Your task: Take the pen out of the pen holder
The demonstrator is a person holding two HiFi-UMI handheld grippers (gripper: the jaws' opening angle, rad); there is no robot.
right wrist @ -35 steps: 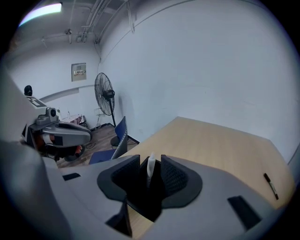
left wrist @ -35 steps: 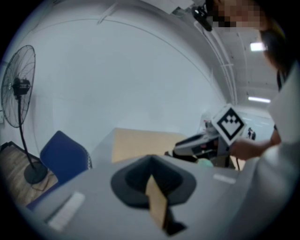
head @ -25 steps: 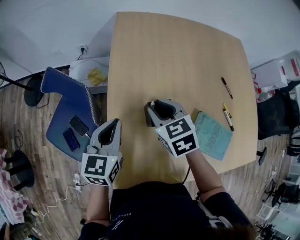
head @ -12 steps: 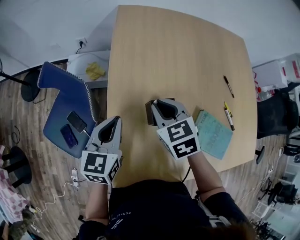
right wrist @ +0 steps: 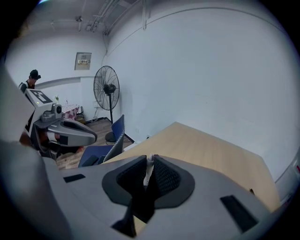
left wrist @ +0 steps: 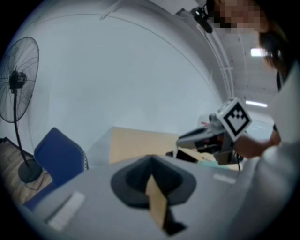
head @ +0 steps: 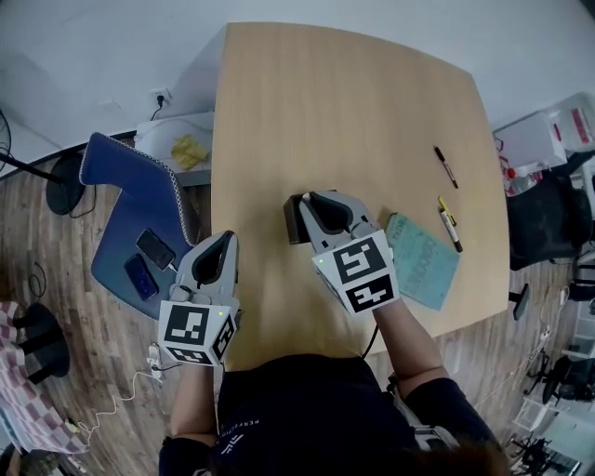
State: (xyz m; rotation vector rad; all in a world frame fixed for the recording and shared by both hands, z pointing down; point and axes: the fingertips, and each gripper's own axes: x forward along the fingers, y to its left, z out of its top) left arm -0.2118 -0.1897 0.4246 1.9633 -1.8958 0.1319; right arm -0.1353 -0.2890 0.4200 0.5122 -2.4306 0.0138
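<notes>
We read this as an office-type workroom. There's a light wooden table with rounded corners (head: 353,121), a blue fabric-backed office chair (head: 139,209) beside it, and a black pedestal fan (right wrist: 107,89) on the wood-plank floor (head: 56,288). We also see bare white walls (right wrist: 211,70), exposed ceiling pipes (right wrist: 110,14), and clear plastic storage boxes (head: 558,139) near the table. On the tabletop are a teal notebook (head: 423,262) and a black marker pen (head: 446,167).

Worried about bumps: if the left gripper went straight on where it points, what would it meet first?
Probably the table near its left edge; the left gripper tilts slightly down and nothing stands ahead, though depth is unclear.
</notes>
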